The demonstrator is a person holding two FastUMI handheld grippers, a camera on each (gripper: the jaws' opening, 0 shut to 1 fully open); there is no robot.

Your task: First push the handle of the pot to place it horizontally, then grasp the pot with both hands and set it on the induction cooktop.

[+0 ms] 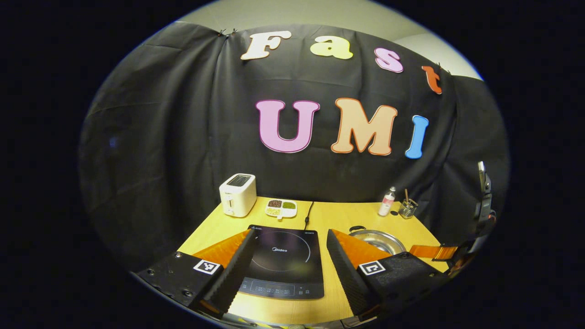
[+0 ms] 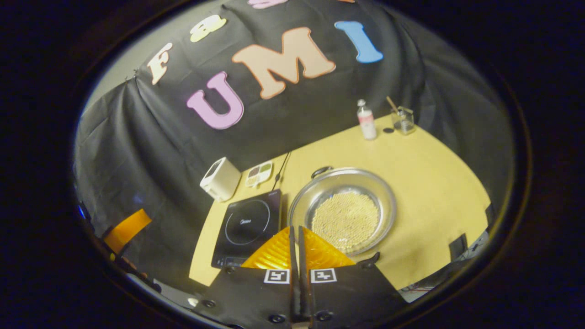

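Steel pot (image 2: 343,210) sat on the wooden table (image 2: 429,183), just right of the black induction cooktop (image 2: 247,225), full of small pale beads. One dark handle (image 2: 321,171) stuck out on its far side, another (image 2: 369,260) on the near rim. Right gripper (image 2: 295,242) hovered over that near edge with its fingers pinched together on nothing. Left gripper (image 1: 289,256) was spread wide above the cooktop (image 1: 283,260), pot (image 1: 377,241) off to its right.

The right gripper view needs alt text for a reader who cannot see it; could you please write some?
The shut right gripper hovers at the near rim of a steel pot holding pale beans on a wooden table. A black induction cooktop lies left of the pot, with a white toaster behind.
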